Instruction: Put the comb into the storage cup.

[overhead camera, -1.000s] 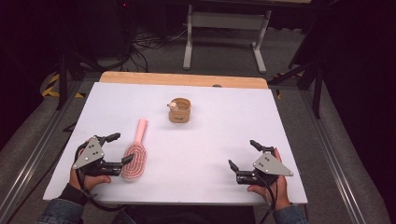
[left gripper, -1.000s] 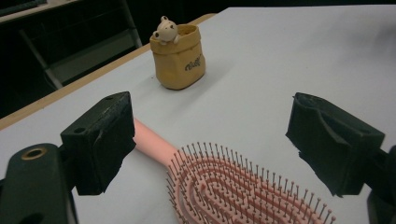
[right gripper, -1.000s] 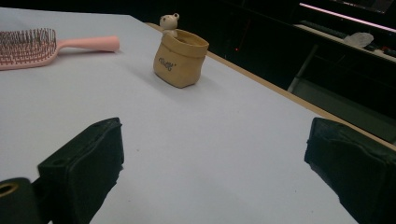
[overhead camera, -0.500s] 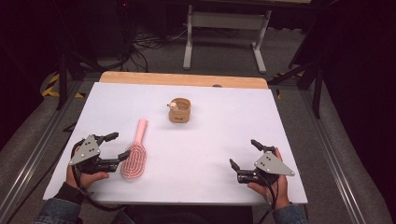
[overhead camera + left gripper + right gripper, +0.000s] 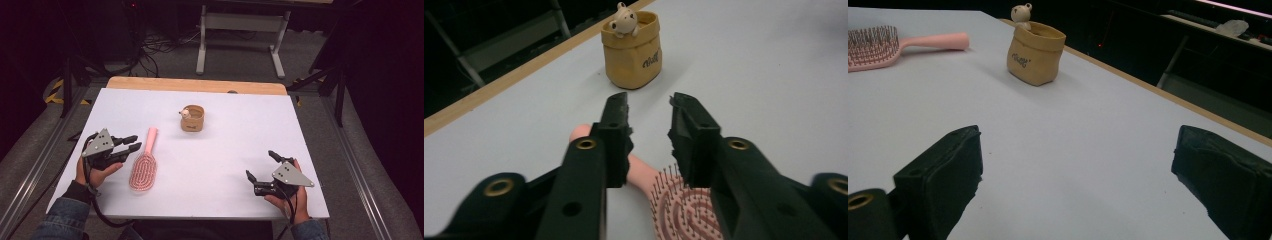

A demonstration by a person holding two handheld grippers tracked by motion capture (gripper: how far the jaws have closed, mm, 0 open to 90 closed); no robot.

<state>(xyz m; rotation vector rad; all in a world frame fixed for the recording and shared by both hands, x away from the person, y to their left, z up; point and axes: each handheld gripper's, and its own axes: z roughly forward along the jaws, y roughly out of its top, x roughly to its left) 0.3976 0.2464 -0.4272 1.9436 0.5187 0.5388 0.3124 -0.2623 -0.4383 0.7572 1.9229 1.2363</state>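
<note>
A pink hairbrush (image 5: 144, 167) lies bristles up on the white table (image 5: 225, 140), handle pointing away from me. My left gripper (image 5: 135, 142) hovers just left of its handle. Its jaws have just been closing, a narrow gap is left, and nothing is between them. In the left gripper view the left gripper (image 5: 649, 102) points over the hairbrush (image 5: 684, 210) toward a tan pouch (image 5: 631, 50) with a small bear figure on its rim. My right gripper (image 5: 260, 164) rests open and empty at the near right, and the right gripper (image 5: 1078, 150) faces the pouch (image 5: 1034, 52) and hairbrush (image 5: 878, 40).
The tan pouch (image 5: 192, 119) stands upright in the middle of the far half of the table. A wooden strip (image 5: 195, 85) runs along the table's far edge. Beyond it are a metal stand (image 5: 240, 30) and cables on the dark floor.
My left gripper has drawn back to the left, off the hairbrush head, and its jaws stand much narrower. The brush lies free on the table. The right gripper has kept still.
</note>
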